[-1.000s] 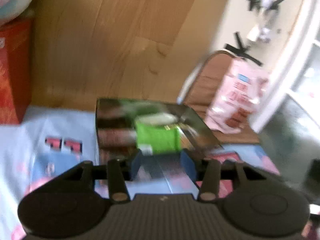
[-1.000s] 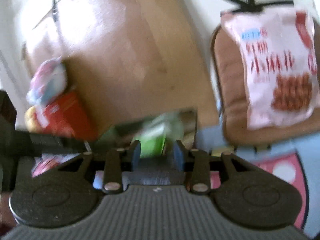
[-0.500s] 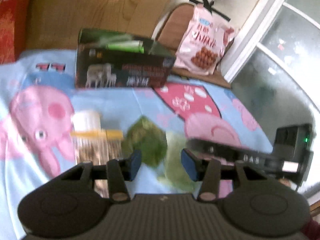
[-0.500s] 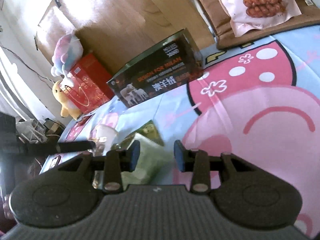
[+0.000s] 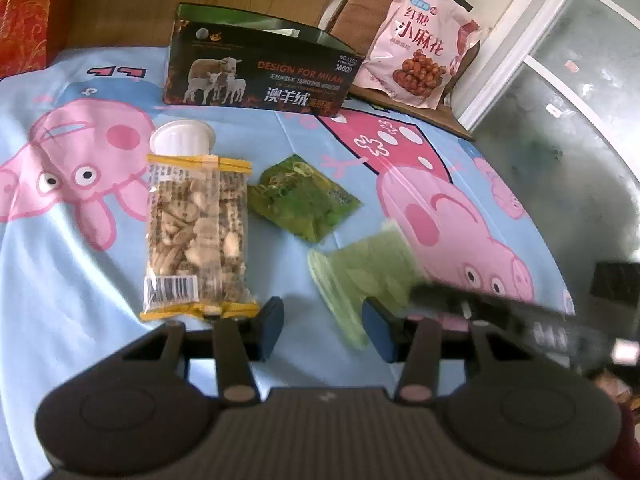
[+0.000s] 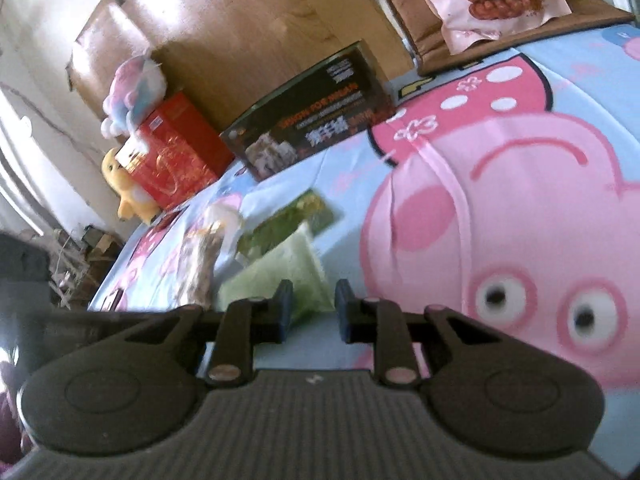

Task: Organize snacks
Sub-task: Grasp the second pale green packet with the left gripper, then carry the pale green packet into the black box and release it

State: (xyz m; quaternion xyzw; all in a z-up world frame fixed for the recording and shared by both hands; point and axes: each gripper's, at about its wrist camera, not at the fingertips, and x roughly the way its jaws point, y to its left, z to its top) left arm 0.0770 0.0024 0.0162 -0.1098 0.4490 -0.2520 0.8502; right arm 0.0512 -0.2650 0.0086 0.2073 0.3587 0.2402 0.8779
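Pale-green packet (image 5: 362,276) on blue, pink-pig-patterned sheet (image 5: 60,280).

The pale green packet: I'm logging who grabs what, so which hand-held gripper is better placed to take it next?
The right hand-held gripper: the pale green packet lies straight ahead of its fingers, and its jaws have just been closing. The left hand-held gripper has the packet off to its right, with bare cloth ahead.

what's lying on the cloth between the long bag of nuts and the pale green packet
In the left wrist view, a dark green snack packet lies between the long nut bag and the pale green packet, slightly farther back, apart from both.
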